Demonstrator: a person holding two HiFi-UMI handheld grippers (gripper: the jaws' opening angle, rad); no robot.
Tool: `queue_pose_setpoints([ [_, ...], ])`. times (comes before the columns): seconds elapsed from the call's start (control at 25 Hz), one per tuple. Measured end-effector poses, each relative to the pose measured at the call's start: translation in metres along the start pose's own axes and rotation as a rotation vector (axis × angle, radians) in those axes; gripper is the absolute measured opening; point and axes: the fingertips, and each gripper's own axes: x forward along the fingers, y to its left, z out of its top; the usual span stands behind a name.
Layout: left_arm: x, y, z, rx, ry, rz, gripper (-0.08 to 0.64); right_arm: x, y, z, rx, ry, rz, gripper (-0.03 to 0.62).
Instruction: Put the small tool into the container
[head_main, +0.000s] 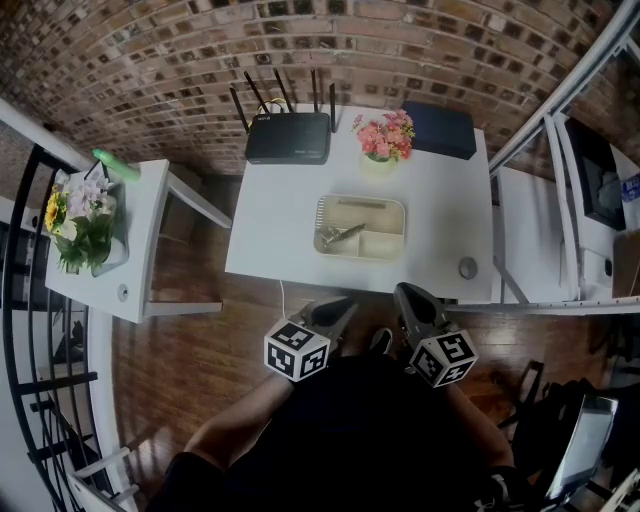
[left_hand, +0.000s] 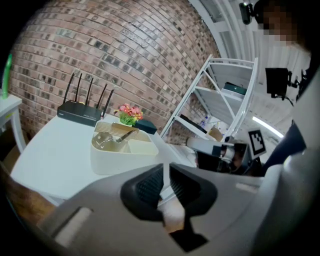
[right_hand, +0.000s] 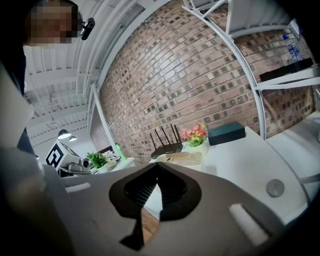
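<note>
The small metal tool (head_main: 340, 236) lies in the left compartment of the cream container (head_main: 390, 203) at the middle of the white table (head_main: 270, 240). The left gripper view shows the tool (left_hand: 117, 138) inside the container (left_hand: 122, 155) too. Both grippers hang near my body, short of the table's front edge. My left gripper (head_main: 335, 312) (left_hand: 165, 172) is shut but for a thin slit, with nothing between its pads. My right gripper (head_main: 412, 298) (right_hand: 157, 175) is shut and empty, its tips touching. The container's ribbed end (right_hand: 185, 159) shows past the right gripper.
A black router (head_main: 288, 137), pink flowers (head_main: 385, 137) and a dark box (head_main: 440, 130) line the table's far edge. A round disc (head_main: 467, 267) lies near the front right corner. A side table with flowers (head_main: 80, 225) stands left, metal shelving (head_main: 570, 190) right.
</note>
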Motion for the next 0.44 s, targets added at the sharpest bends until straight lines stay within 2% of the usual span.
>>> queue_pose_setpoints([
  [0.44,0.0022,0.0006,0.0003,-0.002,0.003,0.001,0.038,0.0018,-0.0015,-0.0016,0.005,0.008,0.005,0.011],
])
